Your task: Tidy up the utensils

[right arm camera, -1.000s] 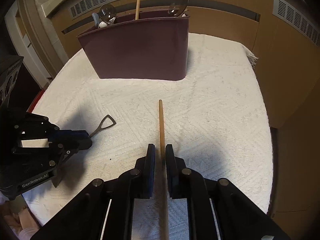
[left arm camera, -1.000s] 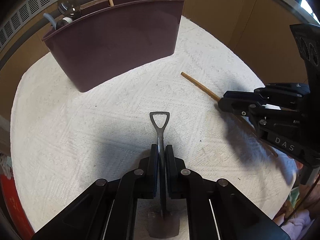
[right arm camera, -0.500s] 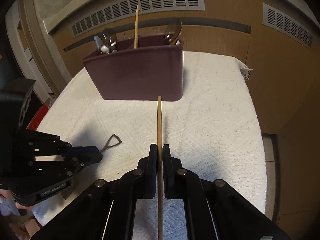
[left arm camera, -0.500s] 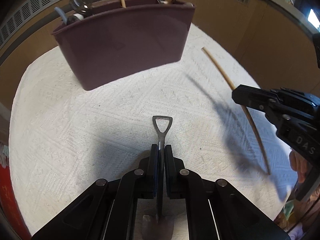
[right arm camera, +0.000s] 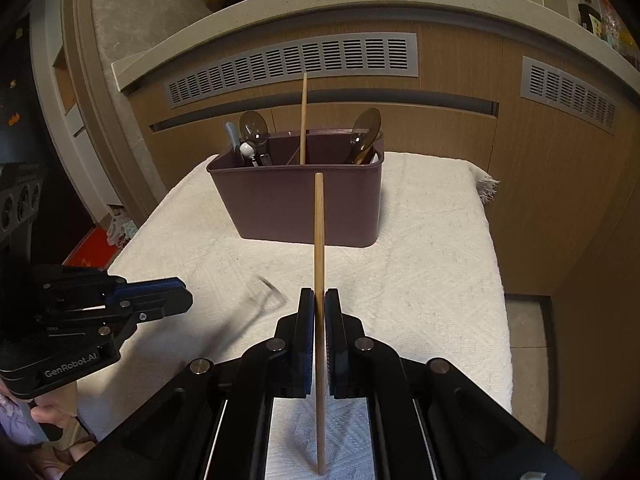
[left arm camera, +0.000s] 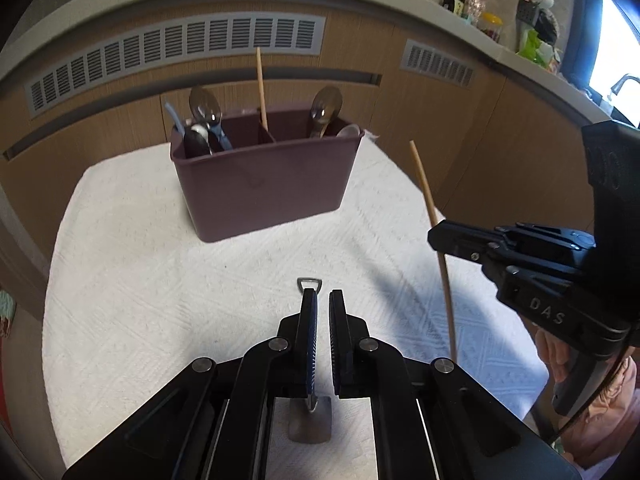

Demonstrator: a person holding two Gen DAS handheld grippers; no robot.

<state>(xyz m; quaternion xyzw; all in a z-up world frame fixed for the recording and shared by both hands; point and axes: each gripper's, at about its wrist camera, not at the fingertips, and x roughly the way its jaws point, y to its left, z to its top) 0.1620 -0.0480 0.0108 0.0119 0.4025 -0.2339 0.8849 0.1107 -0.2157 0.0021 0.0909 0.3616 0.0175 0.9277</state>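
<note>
A dark purple utensil caddy (left arm camera: 264, 184) (right arm camera: 296, 204) stands at the back of the white cloth and holds spoons and one upright chopstick (right arm camera: 303, 116). My right gripper (right arm camera: 319, 300) is shut on a wooden chopstick (right arm camera: 319, 240) and holds it in the air in front of the caddy; it also shows in the left wrist view (left arm camera: 430, 216). My left gripper (left arm camera: 323, 300) has a small gap between its jaws. A small metal shovel-shaped spoon (left arm camera: 310, 420) lies against its left finger, triangular handle end (left arm camera: 309, 282) forward, and looks blurred in the right wrist view (right arm camera: 268, 292).
The white textured cloth (left arm camera: 160, 280) covers a small table with edges close on the left, right and front. Wooden cabinet fronts with grey vents (right arm camera: 292, 60) stand behind. A counter (left arm camera: 532, 40) at the upper right holds bottles and clutter.
Both grippers have risen and tilted up, so the caddy's inside now shows. The right gripper lifted the chopstick off the cloth. The left jaws have parted slightly around the metal spoon.
</note>
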